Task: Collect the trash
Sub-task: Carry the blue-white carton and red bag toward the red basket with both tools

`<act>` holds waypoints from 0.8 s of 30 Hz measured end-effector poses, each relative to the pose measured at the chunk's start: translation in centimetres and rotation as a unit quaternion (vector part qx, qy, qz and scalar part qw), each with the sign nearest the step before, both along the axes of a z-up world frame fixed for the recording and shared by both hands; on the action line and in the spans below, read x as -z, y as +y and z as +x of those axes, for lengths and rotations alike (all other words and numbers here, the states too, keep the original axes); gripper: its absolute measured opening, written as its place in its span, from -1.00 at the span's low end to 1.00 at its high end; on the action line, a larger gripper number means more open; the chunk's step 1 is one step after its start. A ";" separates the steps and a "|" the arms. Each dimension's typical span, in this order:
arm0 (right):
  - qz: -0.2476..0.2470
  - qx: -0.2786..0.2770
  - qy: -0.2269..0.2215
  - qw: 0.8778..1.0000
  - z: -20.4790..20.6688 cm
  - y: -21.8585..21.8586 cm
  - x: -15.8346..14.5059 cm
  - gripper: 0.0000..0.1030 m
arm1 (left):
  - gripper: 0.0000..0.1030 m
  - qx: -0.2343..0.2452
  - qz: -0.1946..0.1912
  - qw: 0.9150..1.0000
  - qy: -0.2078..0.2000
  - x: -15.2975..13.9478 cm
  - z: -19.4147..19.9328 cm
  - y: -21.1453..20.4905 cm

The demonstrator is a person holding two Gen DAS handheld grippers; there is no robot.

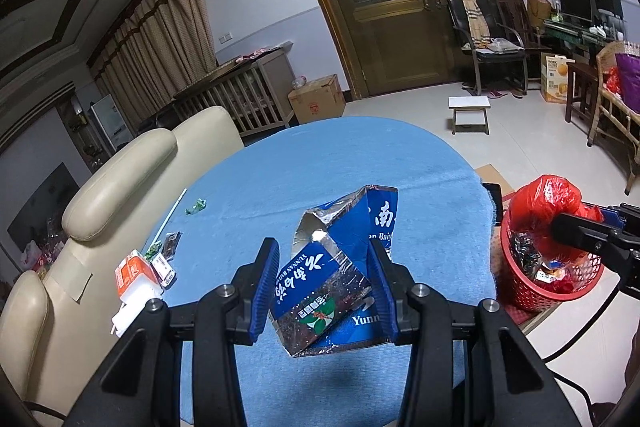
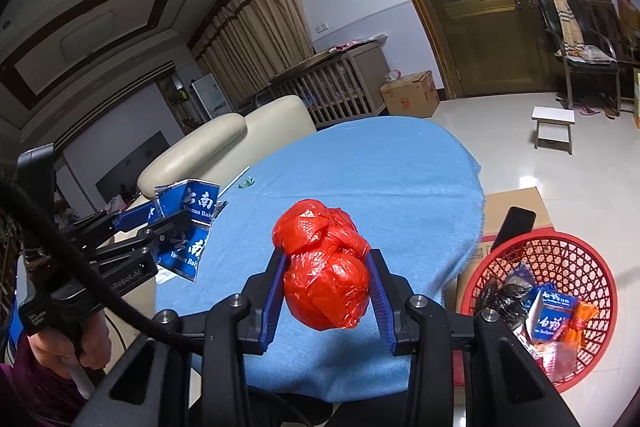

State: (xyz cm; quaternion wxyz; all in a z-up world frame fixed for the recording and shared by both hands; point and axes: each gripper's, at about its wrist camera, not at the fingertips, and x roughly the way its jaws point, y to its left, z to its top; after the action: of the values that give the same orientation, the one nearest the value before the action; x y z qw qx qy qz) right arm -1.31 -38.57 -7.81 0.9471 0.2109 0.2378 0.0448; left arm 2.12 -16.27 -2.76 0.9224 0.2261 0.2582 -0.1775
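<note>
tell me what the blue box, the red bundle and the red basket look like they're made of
Blue box: printed cardboard, probably foil-lined; its torn inside shines silver and holds creases.
Red bundle: thin plastic bag, glossy, crinkled and slightly see-through.
Red basket: likely moulded hard plastic; an even open lattice with a smooth rim.

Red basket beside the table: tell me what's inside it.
The red basket holds a blue-and-white box, an orange wrapper and dark crumpled wrappers; whatever lies beneath them is hidden.

blue-and-silver box (image 1: 336, 267), red bag (image 2: 326, 269), red basket (image 2: 560, 267), blue tablecloth (image 1: 320, 155)
</note>
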 end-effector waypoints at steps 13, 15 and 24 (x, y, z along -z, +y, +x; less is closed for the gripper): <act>0.006 0.017 -0.001 1.000 -1.5 -0.7 -0.6 -0.18 | -0.10 0.011 0.008 1.000 0.005 0.5 -0.4 -1.1; 0.007 0.019 0.000 1.000 -1.6 -0.8 -0.7 -0.18 | -0.10 0.013 0.009 1.000 0.007 0.6 -0.4 -1.3; 0.018 0.034 0.002 0.999 -2.5 -1.3 -0.9 -0.18 | -0.10 0.022 0.017 1.000 0.011 1.0 -0.6 -2.6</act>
State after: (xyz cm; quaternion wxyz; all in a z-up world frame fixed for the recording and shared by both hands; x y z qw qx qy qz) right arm -3.79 -39.90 -6.91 0.9436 0.2364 0.2314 0.0167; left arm 1.52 -18.84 -3.77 0.9114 0.2453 0.2663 -0.1955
